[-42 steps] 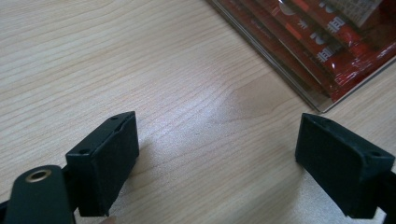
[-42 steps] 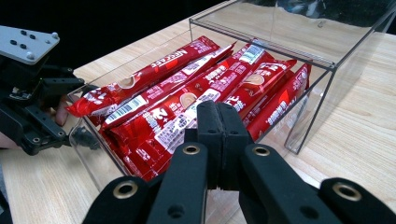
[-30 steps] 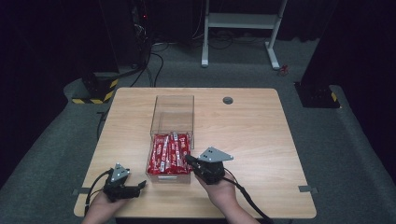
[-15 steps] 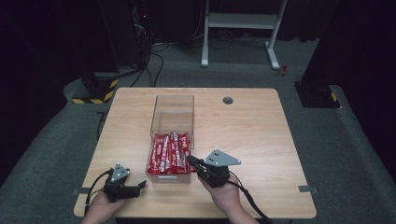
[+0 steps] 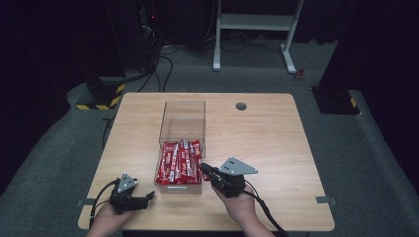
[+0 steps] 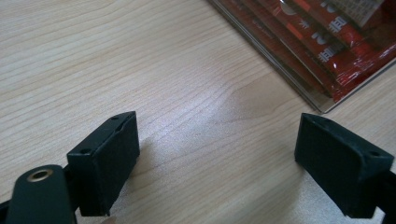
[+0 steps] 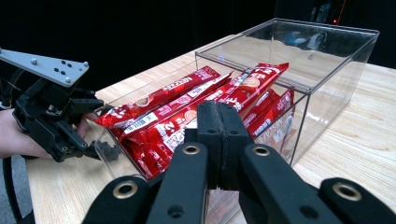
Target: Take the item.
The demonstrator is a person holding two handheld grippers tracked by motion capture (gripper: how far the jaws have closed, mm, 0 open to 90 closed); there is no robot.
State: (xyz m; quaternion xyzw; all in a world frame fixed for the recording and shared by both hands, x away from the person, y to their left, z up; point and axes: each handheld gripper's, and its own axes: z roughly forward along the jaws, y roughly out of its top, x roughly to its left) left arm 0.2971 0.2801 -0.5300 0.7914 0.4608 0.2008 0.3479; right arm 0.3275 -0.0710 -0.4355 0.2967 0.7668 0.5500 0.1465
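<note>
A clear plastic box stands mid-table, its near half holding several red snack packets. My right gripper lies at the box's near right corner, pointing at it. Its jaws are shut flat against each other with nothing between them, just short of the box wall and the packets behind it. My left gripper rests on the table left of the box's front corner. It is open over bare wood, with the box corner and packets ahead at the right.
The wooden table has a round cable hole behind the box. Its front edge runs just under both hands. Beyond the table stand a white desk frame and a yellow-black striped base on grey carpet.
My right gripper has shifted slightly to the right beside the box, still shut. The left gripper and the packets have not moved.
</note>
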